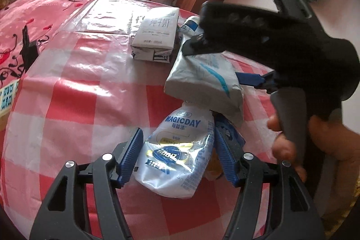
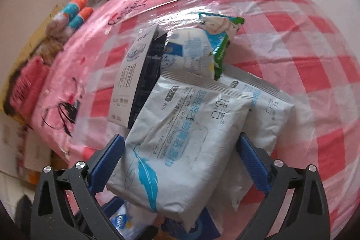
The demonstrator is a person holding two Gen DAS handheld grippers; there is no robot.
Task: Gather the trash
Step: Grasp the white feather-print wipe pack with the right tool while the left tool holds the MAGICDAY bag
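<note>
Trash, assorted packaging, lay scattered on a table under a red-and-white checked plastic cover (image 1: pixel 74 87), a pink bed beyond it.

Left wrist view:
- Yoghurt pouch (image 1: pixel 180 147), white and blue, marked MAGICDAY, sat between the fingers of the left gripper (image 1: pixel 178 156). Its long axis ran straight away from the camera, neck end farthest. The right-hand pad touched or nearly touched its side; a gap showed at the left-hand pad. Whether the pouch was truly clamped could not be told.
- Wipes packet (image 1: pixel 207 80), grey-white with a blue feather, hung above the cloth just beyond the pouch, carried in the right gripper (image 1: pixel 225 64), which reached in from the right with a hand (image 1: pixel 315 145) on its grip.
- Milk carton (image 1: pixel 155 35), white, lay farther back on the cloth, apart from both grippers.

Right wrist view:
- The wipes packet (image 2: pixel 180 138) filled the span between the fingers of the right gripper (image 2: pixel 180 161), jaws at full spread, both pads against its long edges; judged held. Its long axis ran diagonally away, upper right to lower left.
- A second grey packet (image 2: pixel 267 118) lay just behind it; the milk carton (image 2: pixel 135 78), a blue-printed pouch (image 2: pixel 191 53) and a green wrapper (image 2: pixel 222 37) clustered beyond.

Judgement: each hand was nearest its own item, the left to the pouch
</note>
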